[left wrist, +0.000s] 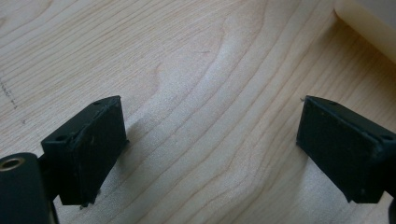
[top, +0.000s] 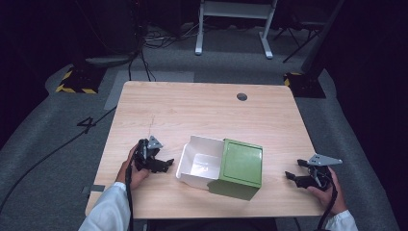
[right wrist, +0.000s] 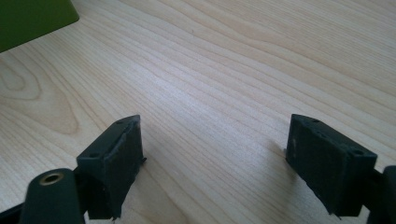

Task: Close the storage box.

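Count: two grippers, one box, one lid, one table.
Left gripper: resting low on the wood, jaws spreading wide with nothing between them, just beside the box's left end.
Right gripper: sitting well apart from the box at the right, jaws gaping, gripping nothing.
Box: white, rectangular, lying near the table's front middle, its left half showing open.
Lid: green, flat-topped, covering the box's right half and sitting slightly askew.
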Demonstrator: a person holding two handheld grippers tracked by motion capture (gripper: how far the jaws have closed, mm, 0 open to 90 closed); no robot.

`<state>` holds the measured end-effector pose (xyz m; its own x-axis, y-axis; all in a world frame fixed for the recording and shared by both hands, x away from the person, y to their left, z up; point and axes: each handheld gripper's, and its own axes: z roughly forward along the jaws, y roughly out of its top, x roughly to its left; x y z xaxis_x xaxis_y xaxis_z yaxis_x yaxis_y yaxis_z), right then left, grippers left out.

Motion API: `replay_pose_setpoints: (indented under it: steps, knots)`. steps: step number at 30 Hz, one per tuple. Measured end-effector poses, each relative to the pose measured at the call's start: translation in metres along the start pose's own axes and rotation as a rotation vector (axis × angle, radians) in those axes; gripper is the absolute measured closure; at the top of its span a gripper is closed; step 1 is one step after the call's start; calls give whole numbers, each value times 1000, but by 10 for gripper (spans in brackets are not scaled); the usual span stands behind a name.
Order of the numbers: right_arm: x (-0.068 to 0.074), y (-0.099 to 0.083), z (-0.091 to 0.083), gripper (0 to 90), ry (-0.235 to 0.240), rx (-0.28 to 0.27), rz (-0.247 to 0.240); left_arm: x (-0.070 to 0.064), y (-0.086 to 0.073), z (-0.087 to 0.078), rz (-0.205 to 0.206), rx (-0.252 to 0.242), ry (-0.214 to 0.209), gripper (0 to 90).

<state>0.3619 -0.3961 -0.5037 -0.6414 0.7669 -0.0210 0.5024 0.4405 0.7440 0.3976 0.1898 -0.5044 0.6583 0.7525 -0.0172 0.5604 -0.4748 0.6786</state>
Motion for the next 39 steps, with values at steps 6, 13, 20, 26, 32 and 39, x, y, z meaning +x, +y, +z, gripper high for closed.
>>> replay_pose_setpoints:
  steps: [6,13,20,26,32,39]
  knots:
    - [-1,0,0,187,4,1,5,6,-8,-10,16,12,-13,97]
    - [0,0,0,186,-2,0,-1,6,-9,-18,16,24,9,156]
    - [0,0,0,186,0,0,3,4,-6,-34,43,-57,-41,162]
    - [1,0,-1,186,-4,-1,1,-1,4,-48,43,-125,-38,169]
    - [0,0,0,186,2,1,8,-10,18,-53,24,-175,-61,200]
    - [0,0,0,186,2,1,8,-24,28,-39,55,-137,-93,205]
